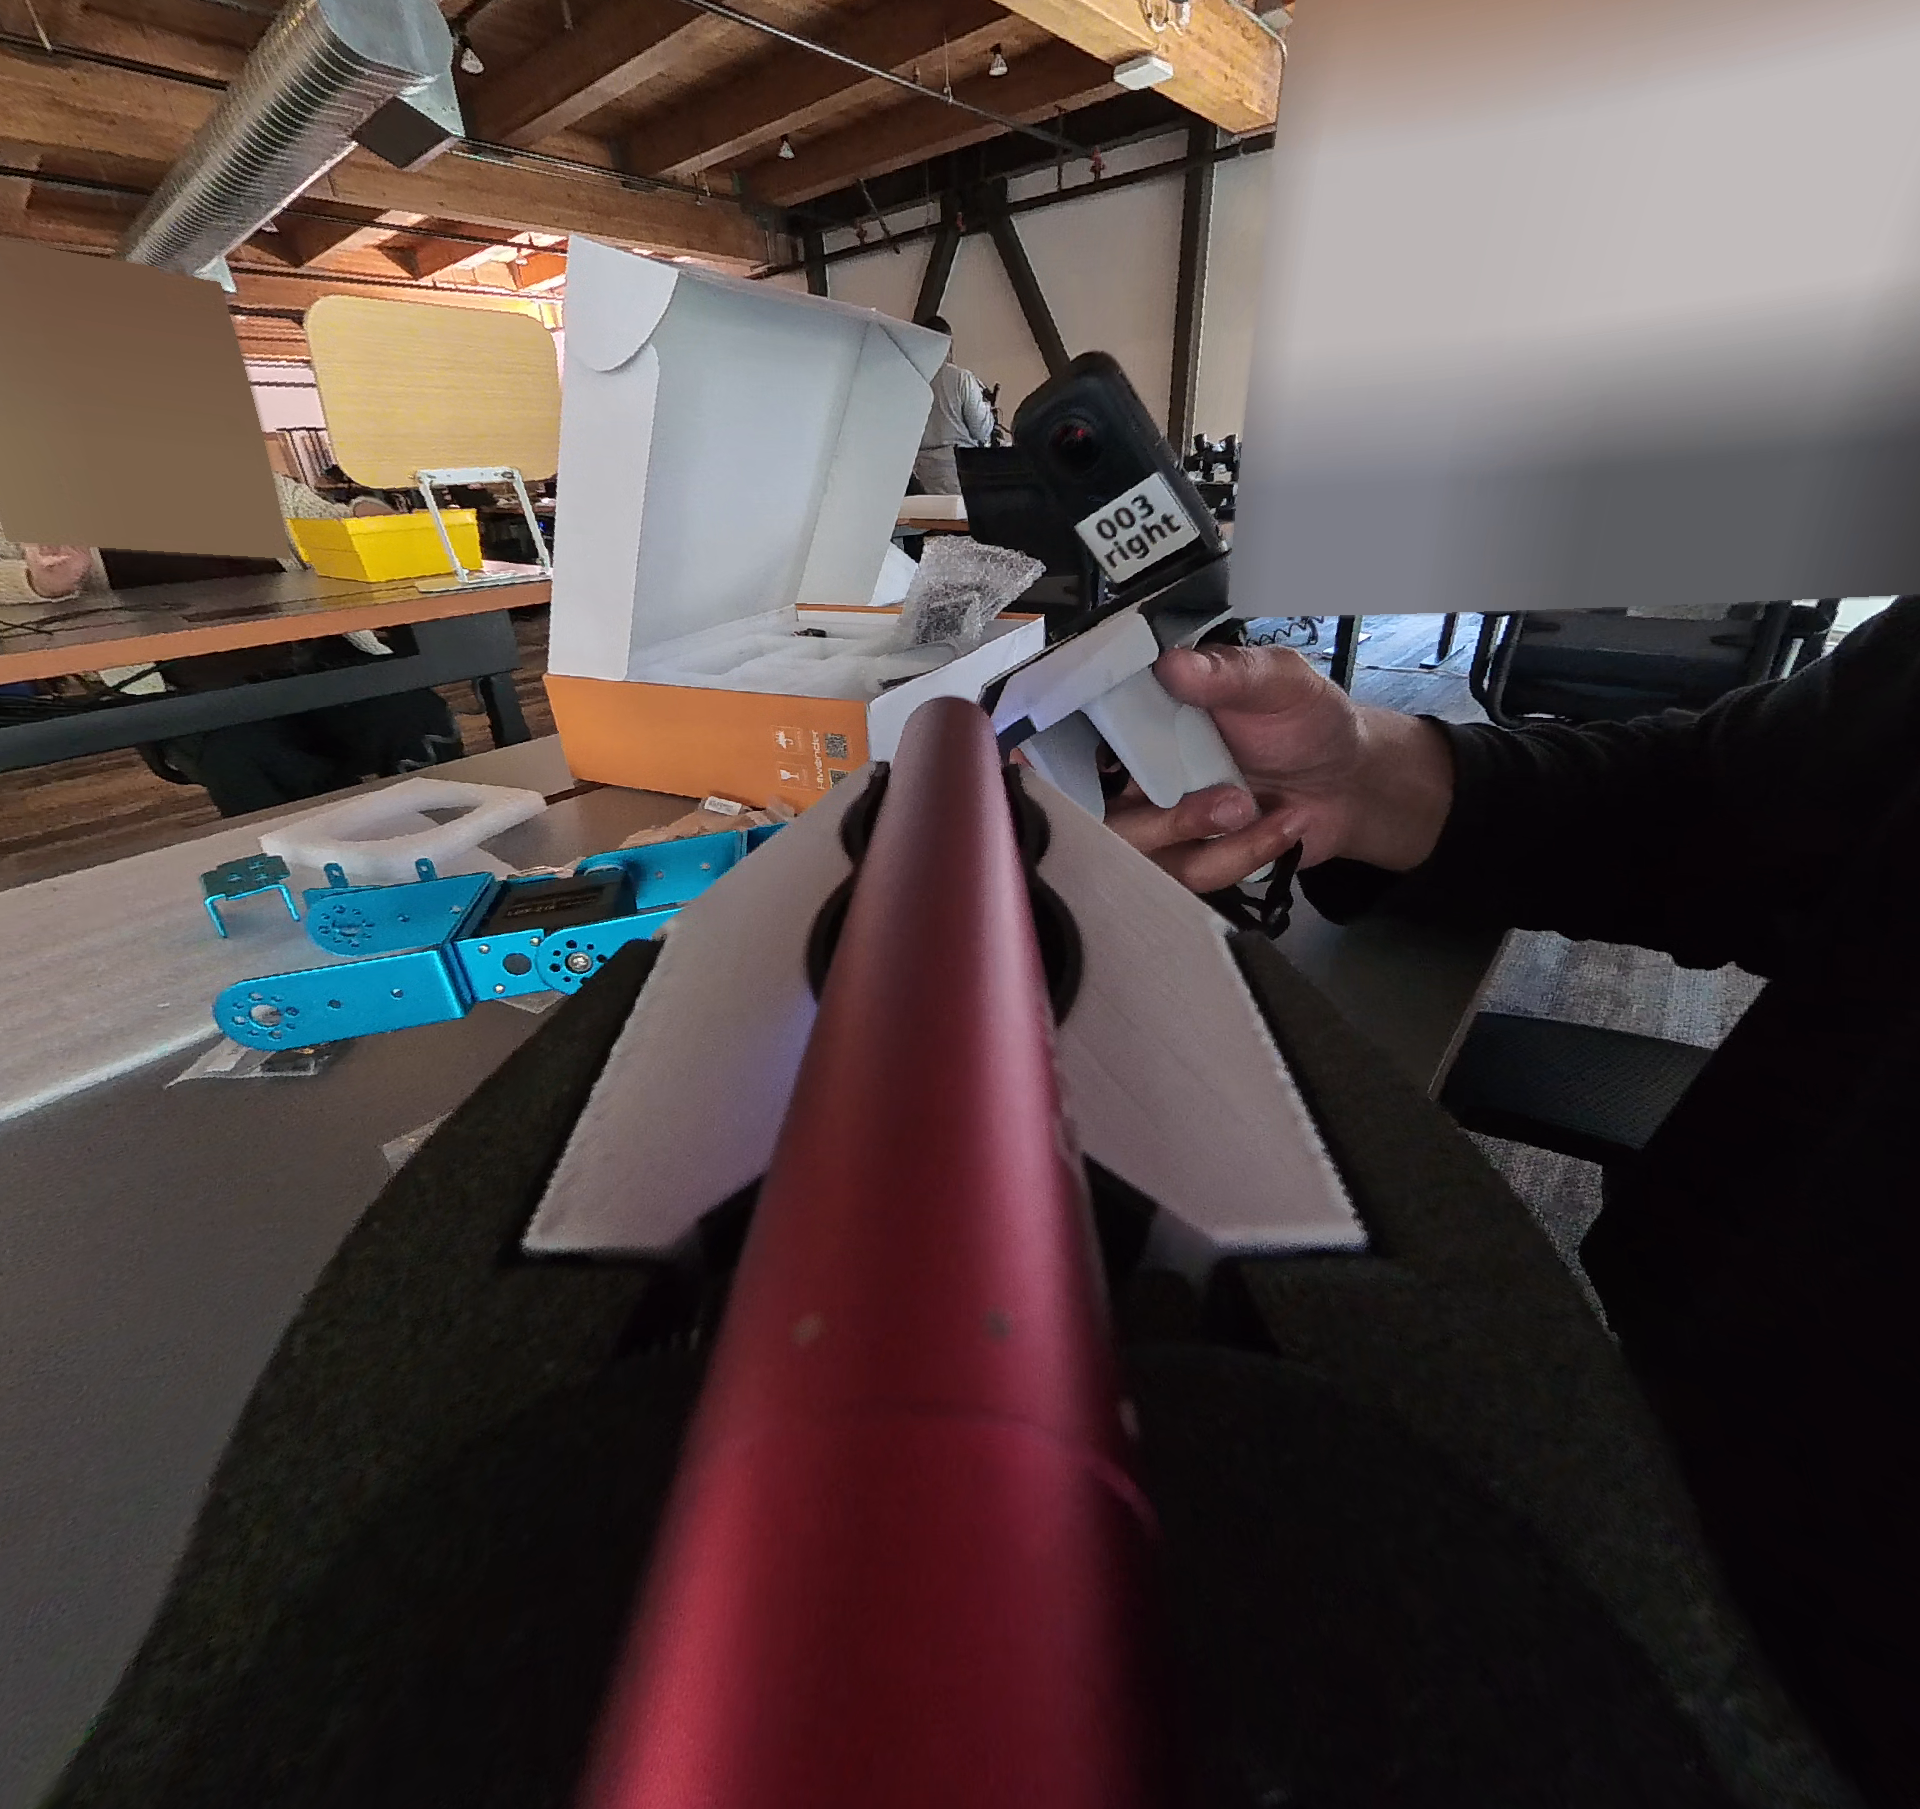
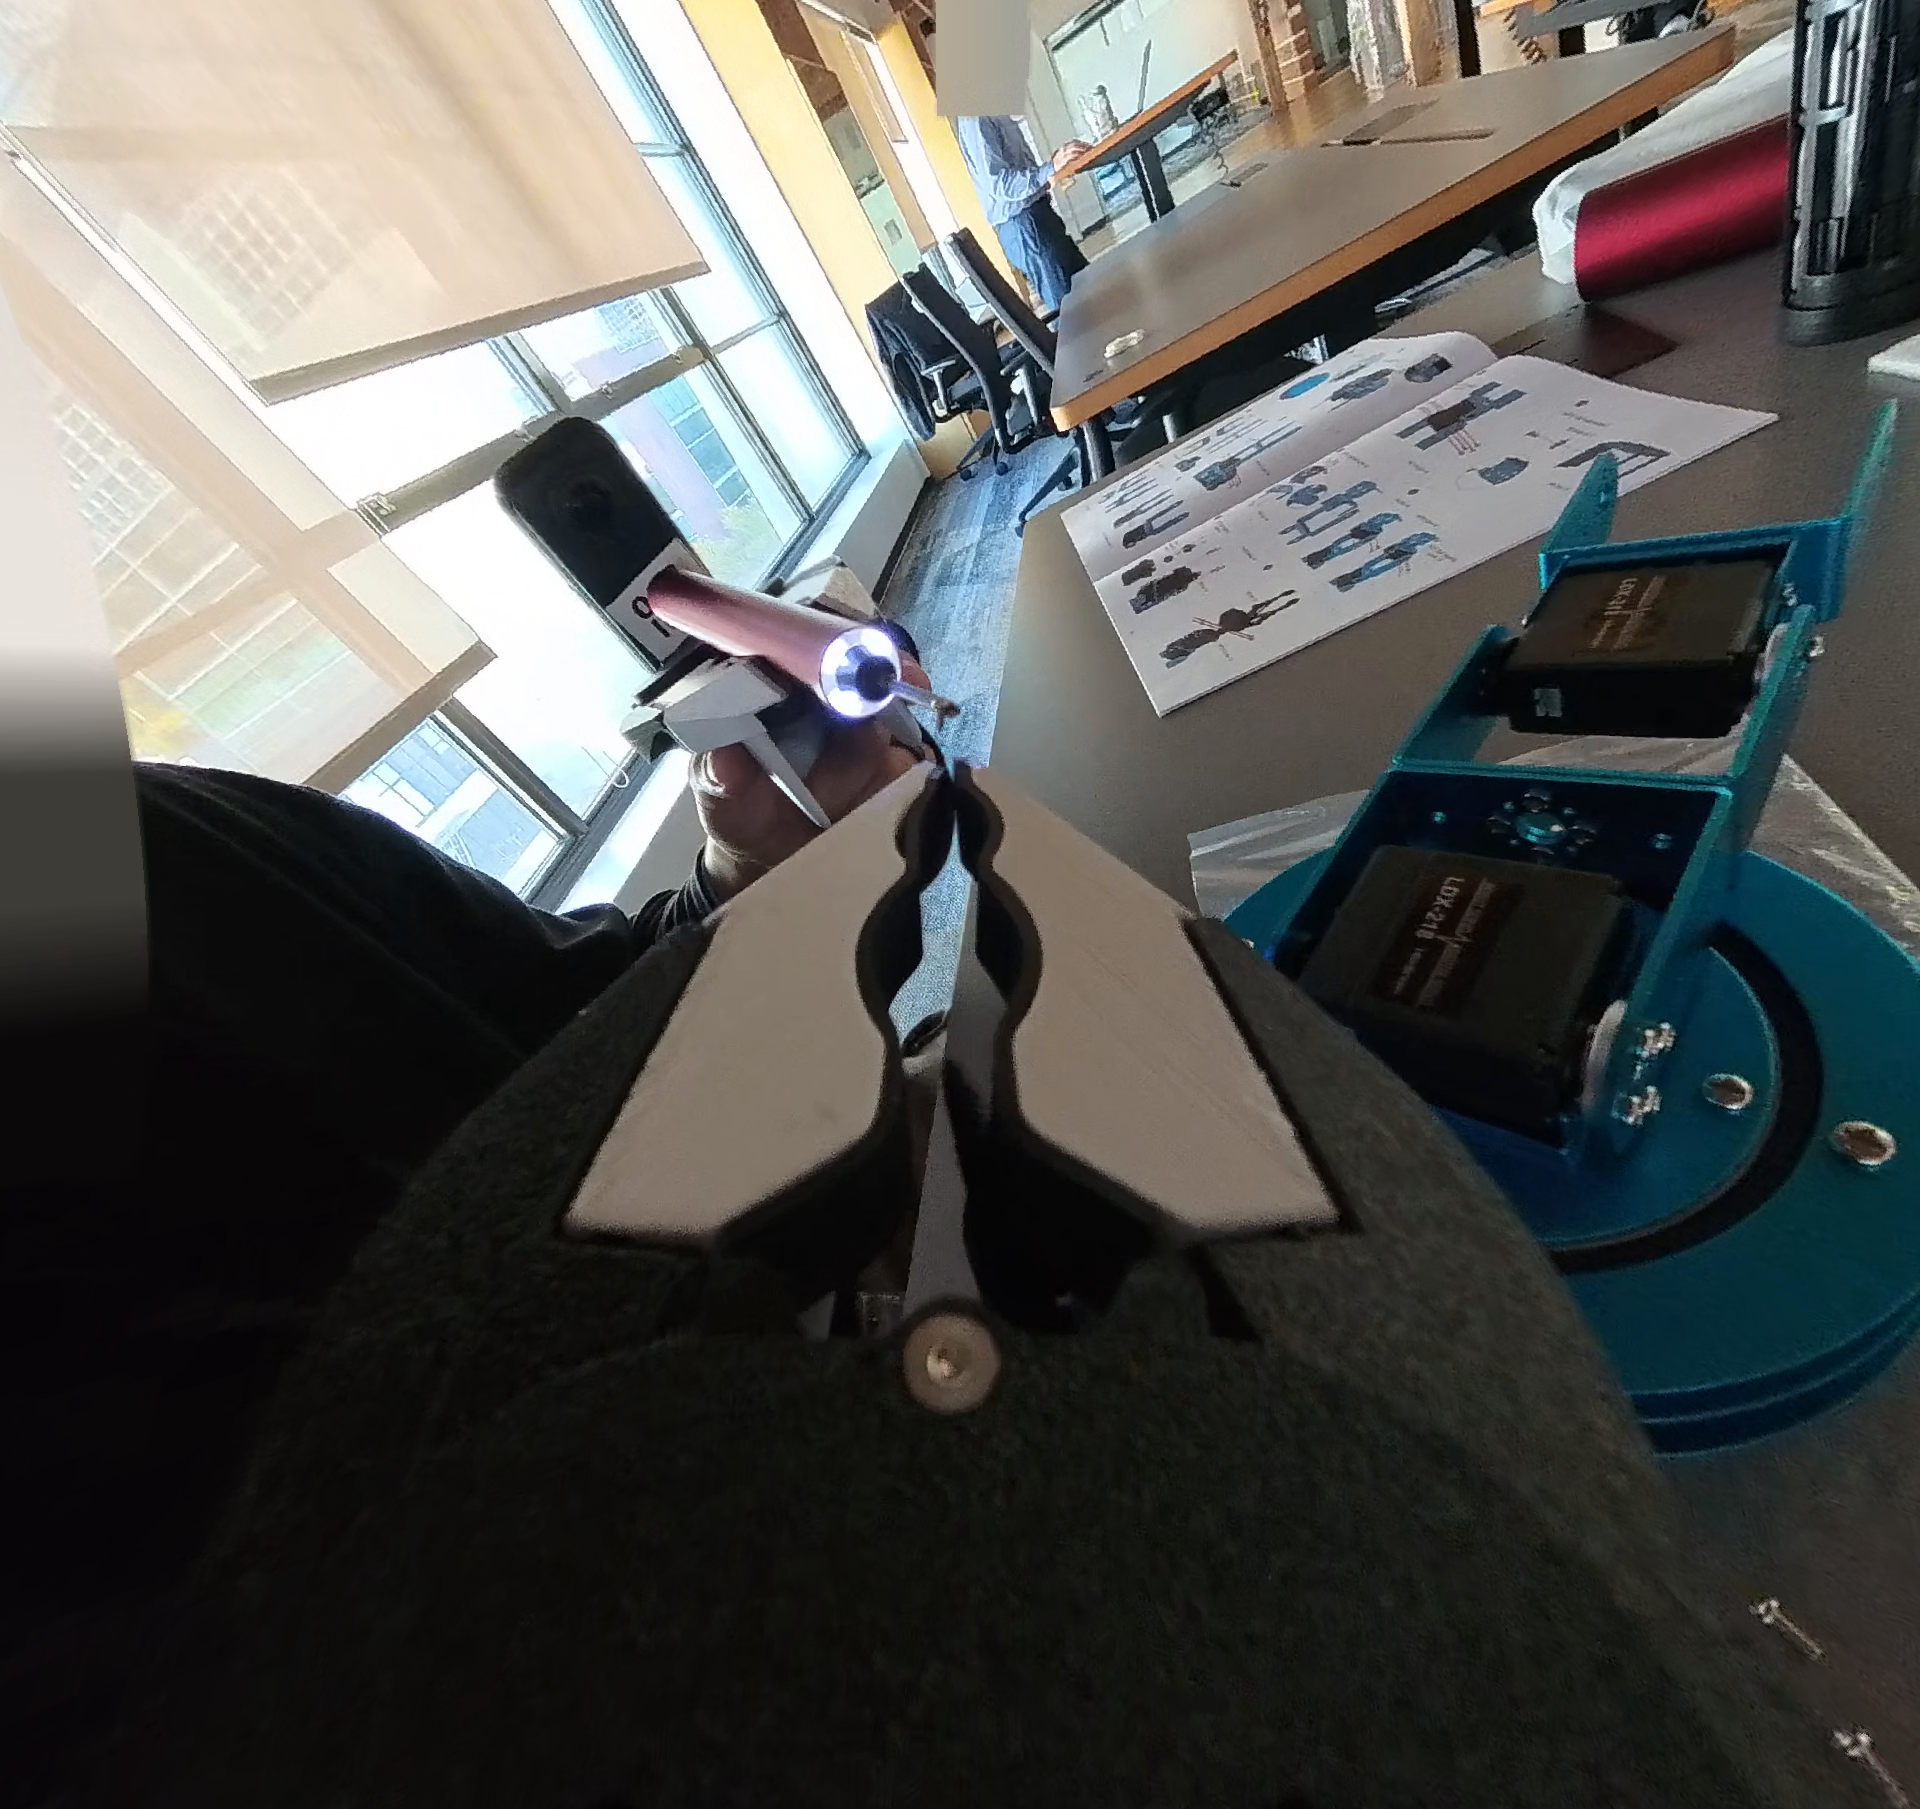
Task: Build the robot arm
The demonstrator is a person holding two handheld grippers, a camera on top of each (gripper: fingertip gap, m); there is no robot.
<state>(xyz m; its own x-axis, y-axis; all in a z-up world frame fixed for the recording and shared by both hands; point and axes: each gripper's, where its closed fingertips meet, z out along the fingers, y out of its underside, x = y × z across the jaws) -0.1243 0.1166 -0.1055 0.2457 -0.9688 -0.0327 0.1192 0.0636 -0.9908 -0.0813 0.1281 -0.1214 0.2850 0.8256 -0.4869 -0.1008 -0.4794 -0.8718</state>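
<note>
My left gripper [image 1: 940,793] is shut on a red cylindrical power screwdriver [image 1: 914,1188], which runs lengthwise between both pads. The right wrist view shows this gripper [image 2: 769,710] held up off the table edge. The screwdriver [image 2: 748,621] has a lit ring at its nose and a thin bit [image 2: 914,694] sticking out. My right gripper [image 2: 951,783] is shut, its fingertips touching just below that bit, and I see nothing between the pads. In the left wrist view the right gripper [image 1: 1081,689] is in a hand, its tips hidden behind the screwdriver's end.
A blue servo bracket assembly on a round blue base [image 2: 1704,1167] stands right of my right gripper, with an open instruction booklet [image 2: 1403,492] behind it. Loose blue brackets [image 1: 436,938], a white foam piece [image 1: 405,824] and an open orange-and-white box [image 1: 717,637] lie on the table. There is about 6 cm between the tips of the two grippers.
</note>
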